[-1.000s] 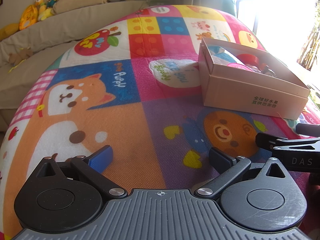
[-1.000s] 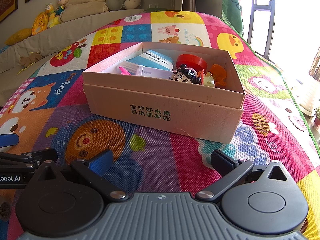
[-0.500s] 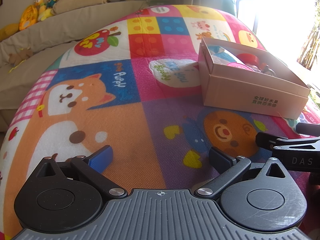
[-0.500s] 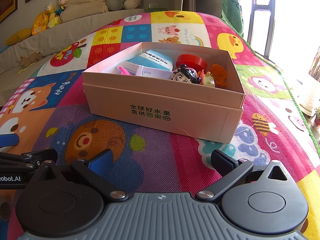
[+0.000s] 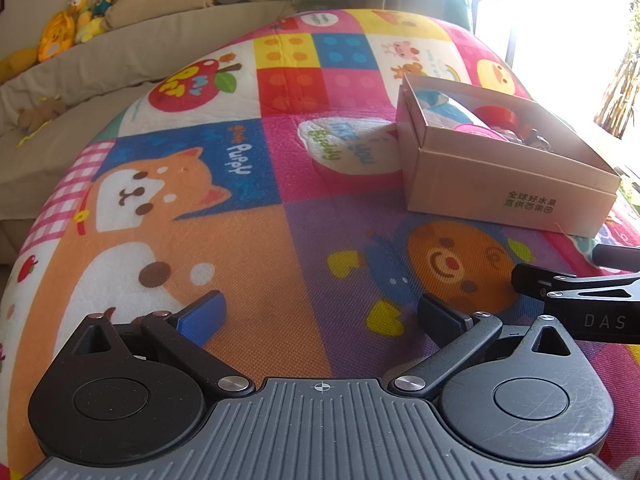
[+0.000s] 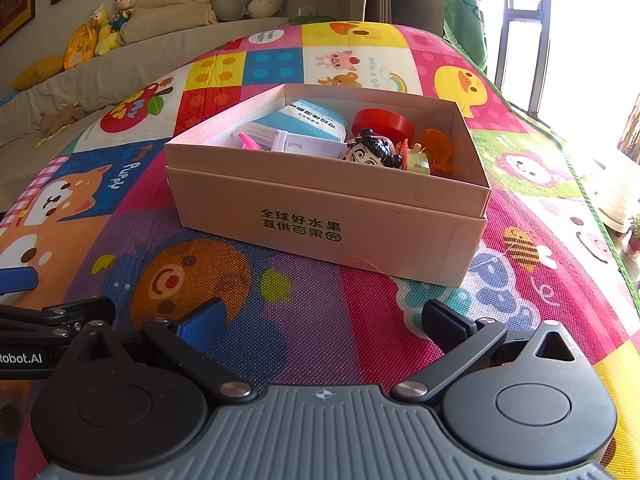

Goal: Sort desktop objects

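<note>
Bright patchwork covers the play mat [image 6: 360, 320], cartoon animals all over it. On it sits the cardboard box [image 6: 320, 220], open-topped, ahead of the right gripper [image 6: 324, 320] and off to the right of the left gripper [image 5: 320, 312]. Both have their fingers spread wide with nothing between them, low over the mat. Inside the box lie a blue-and-white packet [image 6: 312, 120], a red lid [image 6: 384, 120] and a black-haired doll head [image 6: 374, 152].

Left tongs [image 5: 320, 312] gape empty over the play mat [image 5: 248, 264] (cardboard box [image 5: 508, 184] ahead-right).
</note>
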Demonstrator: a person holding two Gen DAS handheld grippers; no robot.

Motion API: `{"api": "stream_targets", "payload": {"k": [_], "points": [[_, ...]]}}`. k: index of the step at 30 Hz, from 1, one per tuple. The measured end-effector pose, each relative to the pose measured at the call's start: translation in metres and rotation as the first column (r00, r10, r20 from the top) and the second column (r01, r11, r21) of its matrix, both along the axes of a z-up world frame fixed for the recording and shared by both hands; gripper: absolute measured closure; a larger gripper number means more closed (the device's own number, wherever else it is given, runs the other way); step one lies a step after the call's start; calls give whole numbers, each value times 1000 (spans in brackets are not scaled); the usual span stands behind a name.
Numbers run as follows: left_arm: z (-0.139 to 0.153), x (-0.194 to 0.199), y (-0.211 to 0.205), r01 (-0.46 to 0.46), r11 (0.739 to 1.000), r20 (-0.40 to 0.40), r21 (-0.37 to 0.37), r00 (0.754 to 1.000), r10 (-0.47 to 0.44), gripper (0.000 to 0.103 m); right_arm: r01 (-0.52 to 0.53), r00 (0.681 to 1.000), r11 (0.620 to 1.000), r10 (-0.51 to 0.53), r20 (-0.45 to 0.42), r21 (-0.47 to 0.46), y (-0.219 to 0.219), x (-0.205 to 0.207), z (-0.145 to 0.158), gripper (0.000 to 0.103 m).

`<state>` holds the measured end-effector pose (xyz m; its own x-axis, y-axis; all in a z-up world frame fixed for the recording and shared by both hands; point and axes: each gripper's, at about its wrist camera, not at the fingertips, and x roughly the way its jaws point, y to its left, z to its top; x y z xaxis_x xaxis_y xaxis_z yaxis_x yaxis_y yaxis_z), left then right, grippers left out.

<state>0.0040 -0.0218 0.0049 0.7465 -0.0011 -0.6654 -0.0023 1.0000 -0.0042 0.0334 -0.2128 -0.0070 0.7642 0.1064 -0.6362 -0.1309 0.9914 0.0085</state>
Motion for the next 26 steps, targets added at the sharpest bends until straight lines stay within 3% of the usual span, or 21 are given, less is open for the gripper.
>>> {"api": "stream_targets", "payload": {"k": [26], "points": [[1, 1, 5, 37, 999, -14, -7, 999, -38, 0, 0, 1000, 1000, 0, 0, 1, 0, 0, 0, 0]]}}
